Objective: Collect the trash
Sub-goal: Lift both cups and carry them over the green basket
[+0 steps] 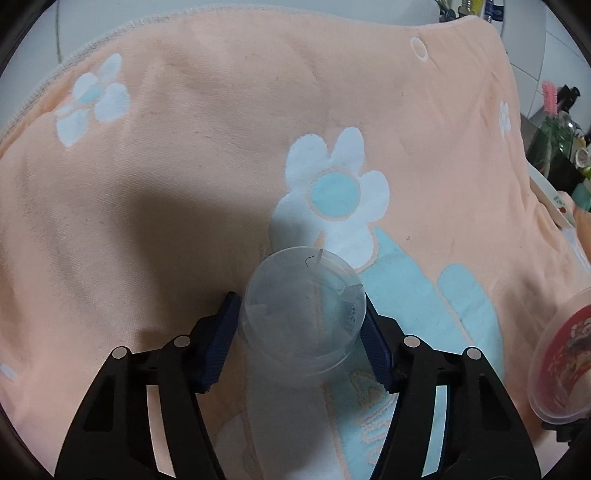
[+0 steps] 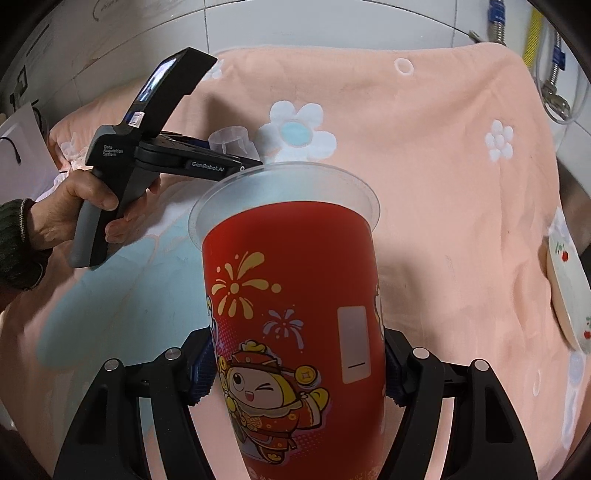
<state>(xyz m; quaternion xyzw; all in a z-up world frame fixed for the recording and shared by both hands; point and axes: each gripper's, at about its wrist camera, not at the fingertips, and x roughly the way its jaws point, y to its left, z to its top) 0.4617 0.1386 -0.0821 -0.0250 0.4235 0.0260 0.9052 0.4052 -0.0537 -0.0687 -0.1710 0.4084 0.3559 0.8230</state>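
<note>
A small clear plastic cup (image 1: 303,306) stands upside down on the peach flowered blanket (image 1: 166,166). My left gripper (image 1: 301,317) has a blue pad pressed against each side of it, so it is shut on the cup. In the right wrist view a hand (image 2: 85,206) holds that left gripper (image 2: 240,160), with the clear cup (image 2: 231,140) at its tip. My right gripper (image 2: 299,369) is shut on a tall red printed cup (image 2: 295,295) with a frosted rim, lifted above the blanket. The red cup (image 1: 557,358) also shows at the right edge of the left wrist view.
A flower-patterned plate (image 2: 565,288) lies at the blanket's right edge. A green glass bottle (image 1: 554,136) and a pink brush (image 1: 550,96) stand beyond it. A tiled wall (image 2: 258,22) and pipes (image 2: 532,37) lie behind the blanket (image 2: 443,184).
</note>
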